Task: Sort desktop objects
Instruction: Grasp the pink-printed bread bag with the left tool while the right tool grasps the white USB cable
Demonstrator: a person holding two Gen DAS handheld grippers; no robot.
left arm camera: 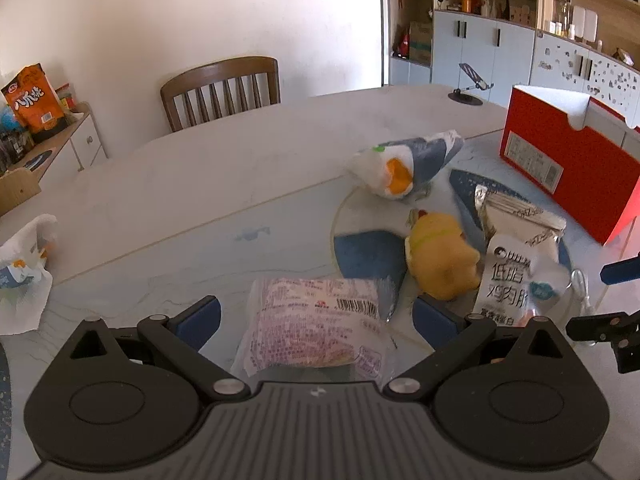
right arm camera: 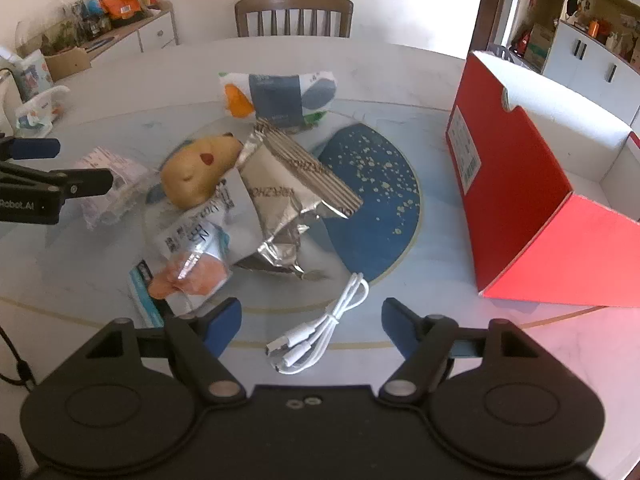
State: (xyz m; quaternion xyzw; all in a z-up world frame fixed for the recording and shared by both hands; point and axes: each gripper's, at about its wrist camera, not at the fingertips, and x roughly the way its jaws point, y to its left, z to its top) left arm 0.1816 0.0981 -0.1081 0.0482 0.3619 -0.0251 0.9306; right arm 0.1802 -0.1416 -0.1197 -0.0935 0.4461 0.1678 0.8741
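Observation:
My left gripper [left arm camera: 316, 320] is open, its jaws on either side of a pink-printed clear snack packet [left arm camera: 316, 320], which also shows in the right wrist view [right arm camera: 112, 184]. My right gripper [right arm camera: 312, 324] is open around a coiled white cable [right arm camera: 316, 340] on the table. Between them lie a yellow plush toy [left arm camera: 440, 260] [right arm camera: 196, 176], a silver foil bag [right arm camera: 288, 184] [left arm camera: 516, 216], a white chicken-sausage pouch [left arm camera: 512, 280] [right arm camera: 192, 252] and a white-blue tissue pack [left arm camera: 408, 168] [right arm camera: 280, 96]. The left gripper appears at the left of the right wrist view [right arm camera: 48, 184].
An open red box [right arm camera: 532, 184] [left arm camera: 568, 160] stands at the right on the marble table [left arm camera: 200, 184]. A blue round mat [right arm camera: 372, 184] lies under the pile. A crumpled tissue pack [left arm camera: 24, 268] lies far left. A wooden chair [left arm camera: 224, 88] stands behind the table.

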